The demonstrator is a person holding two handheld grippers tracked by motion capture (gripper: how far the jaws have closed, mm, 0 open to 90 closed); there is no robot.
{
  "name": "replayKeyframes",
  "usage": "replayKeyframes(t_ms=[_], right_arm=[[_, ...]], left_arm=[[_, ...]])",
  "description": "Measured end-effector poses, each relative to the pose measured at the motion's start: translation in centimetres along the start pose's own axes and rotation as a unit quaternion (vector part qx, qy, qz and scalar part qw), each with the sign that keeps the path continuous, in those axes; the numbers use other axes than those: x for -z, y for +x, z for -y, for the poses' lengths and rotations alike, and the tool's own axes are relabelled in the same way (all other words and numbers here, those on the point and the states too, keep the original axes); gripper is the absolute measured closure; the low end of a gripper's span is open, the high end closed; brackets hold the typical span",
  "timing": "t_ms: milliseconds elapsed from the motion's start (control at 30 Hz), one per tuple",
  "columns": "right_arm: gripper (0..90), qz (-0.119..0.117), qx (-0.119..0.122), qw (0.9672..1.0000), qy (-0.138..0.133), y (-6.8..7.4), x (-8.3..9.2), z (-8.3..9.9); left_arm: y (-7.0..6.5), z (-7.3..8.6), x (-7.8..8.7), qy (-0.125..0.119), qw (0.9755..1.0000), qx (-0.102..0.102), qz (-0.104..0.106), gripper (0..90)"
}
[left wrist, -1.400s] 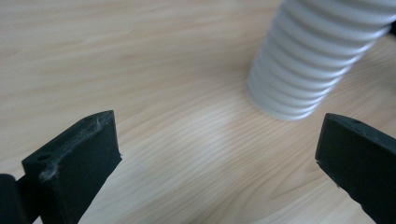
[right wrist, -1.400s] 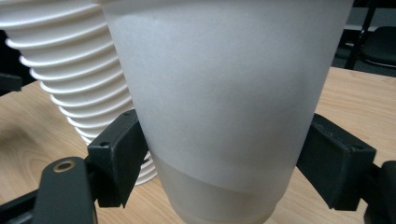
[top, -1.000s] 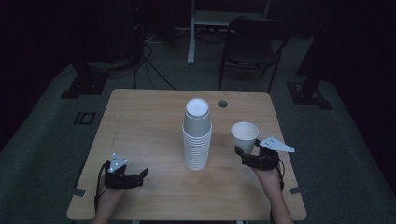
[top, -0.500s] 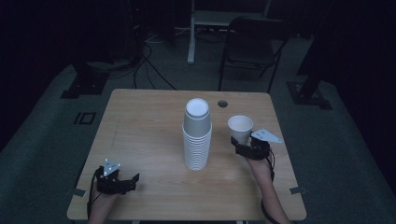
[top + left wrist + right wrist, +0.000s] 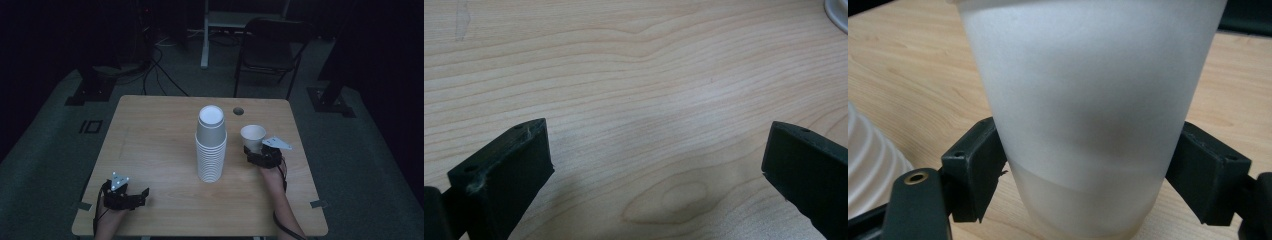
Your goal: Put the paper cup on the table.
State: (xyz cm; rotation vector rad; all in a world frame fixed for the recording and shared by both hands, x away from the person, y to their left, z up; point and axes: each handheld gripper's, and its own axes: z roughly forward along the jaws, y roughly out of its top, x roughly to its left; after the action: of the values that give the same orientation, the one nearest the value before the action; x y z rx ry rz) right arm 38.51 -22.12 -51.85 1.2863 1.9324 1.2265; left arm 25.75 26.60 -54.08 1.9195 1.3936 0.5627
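A single white cup [image 5: 253, 136] stands upright on the desk [image 5: 150, 130], mouth up, its long axis vertical, just right of the tall stack of cups [image 5: 210, 145]. Its inside looks empty in the high view. The right claw [image 5: 256, 153] grips it low on the wall, one jaw on each side, pressed against the cup. The left claw [image 5: 142, 196] rests near the desk's front left corner, jaws spread wide over bare wood, holding nothing.
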Motion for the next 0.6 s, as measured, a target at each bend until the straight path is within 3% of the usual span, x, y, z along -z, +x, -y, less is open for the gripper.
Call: replayKeyframes(t_ms=[300, 433, 600], right_arm=[[19.9, 0.003, -0.005, 0.9996, 0.026, -0.4, -0.9, 1.8], [19.9, -0.001, -0.019, 0.9995, 0.024, -0.8, -0.8, 2.3], [17.7, 0.006, 0.001, 0.9995, 0.032, -0.6, -0.8, 2.5]], left_arm=[[0.0, 0.0, -0.1, -0.001, 1.0, -0.001, -0.005, 0.0], [0.0, 0.1, -0.2, 0.0, 1.0, -0.002, -0.007, 0.0], [-0.1, 0.1, -0.2, 0.0, 1.0, -0.003, -0.008, 0.0]])
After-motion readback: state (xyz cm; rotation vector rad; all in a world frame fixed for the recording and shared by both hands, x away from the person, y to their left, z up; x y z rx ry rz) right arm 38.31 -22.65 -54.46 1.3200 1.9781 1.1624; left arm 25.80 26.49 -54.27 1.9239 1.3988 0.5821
